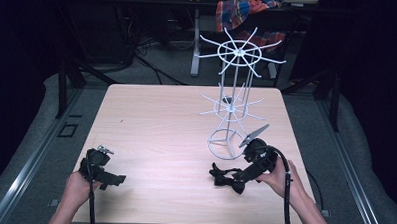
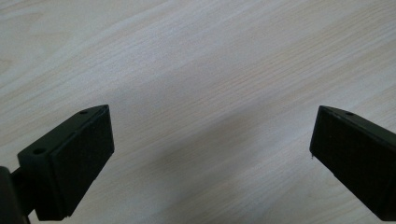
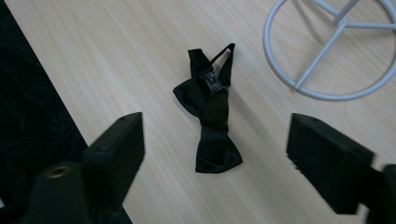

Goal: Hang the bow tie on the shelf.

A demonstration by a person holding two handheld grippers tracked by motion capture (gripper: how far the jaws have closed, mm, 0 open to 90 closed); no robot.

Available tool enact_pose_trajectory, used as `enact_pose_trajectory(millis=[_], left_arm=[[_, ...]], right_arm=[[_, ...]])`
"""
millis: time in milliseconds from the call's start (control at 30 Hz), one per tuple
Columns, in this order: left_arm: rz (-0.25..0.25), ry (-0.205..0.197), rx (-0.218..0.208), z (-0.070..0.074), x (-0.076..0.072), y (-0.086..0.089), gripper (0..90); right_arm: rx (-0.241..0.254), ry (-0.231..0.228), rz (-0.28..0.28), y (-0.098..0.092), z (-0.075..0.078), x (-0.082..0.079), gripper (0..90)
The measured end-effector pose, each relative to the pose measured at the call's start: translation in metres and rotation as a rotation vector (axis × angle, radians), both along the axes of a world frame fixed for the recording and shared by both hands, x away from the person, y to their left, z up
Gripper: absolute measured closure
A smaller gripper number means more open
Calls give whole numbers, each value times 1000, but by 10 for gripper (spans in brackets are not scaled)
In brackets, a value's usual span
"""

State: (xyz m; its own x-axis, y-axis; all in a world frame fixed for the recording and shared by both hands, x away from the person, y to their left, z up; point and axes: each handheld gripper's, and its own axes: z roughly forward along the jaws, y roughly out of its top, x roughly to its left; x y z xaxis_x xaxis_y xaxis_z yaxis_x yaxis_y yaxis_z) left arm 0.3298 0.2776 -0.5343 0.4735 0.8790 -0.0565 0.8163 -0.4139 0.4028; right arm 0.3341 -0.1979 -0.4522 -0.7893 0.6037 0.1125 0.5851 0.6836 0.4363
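Note:
A black bow tie lies flat on the light wooden table, near the front right. My right gripper hovers just over it, held in a hand at the table's right front. In the right gripper view the bow tie lies on the wood between and below the two jaws; the right gripper is open and its pads do not touch the cloth. My left gripper rests at the front left, far from the tie. In its own view the left gripper stands open over bare wood.
A white wire rack with two tiers of radiating hooks stands just behind the bow tie; its base ring lies close beside the tie. The table's front edge and dark floor are near. A plaid cloth hangs at the back.

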Motion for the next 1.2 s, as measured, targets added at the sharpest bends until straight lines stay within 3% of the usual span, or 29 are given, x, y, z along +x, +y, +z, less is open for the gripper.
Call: enact_pose_trajectory(millis=[233,300,367,567,700,767,800,833,900,1200], left_arm=[[0,5,5,0,1,-1,0],[-4,5,6,0,1,-2,0],[-4,5,5,-1,1,-1,0],[-3,4,3,-1,0,0,0],[-5,6,1,-1,0,-1,0],[-7,6,3,0,0,-1,0],[-5,6,2,-1,0,-1,0],[-5,3,3,-1,0,-1,0],[-5,4,4,-1,0,-1,0],[-6,6,2,0,0,-1,0]], right_arm=[[-66,-2,-1,12,-10,3,449],[-66,-2,-1,15,-12,4,465],[-97,7,9,18,-16,8,508],[-110,24,-2,19,-19,10,564],[-122,47,-11,19,-23,11,647],[-126,50,-10,18,-24,11,691],[-117,59,-12,18,-25,11,756],[-97,53,-23,18,-25,10,763],[-112,48,-10,17,-23,10,806],[-84,-7,-13,15,-13,6,842]])
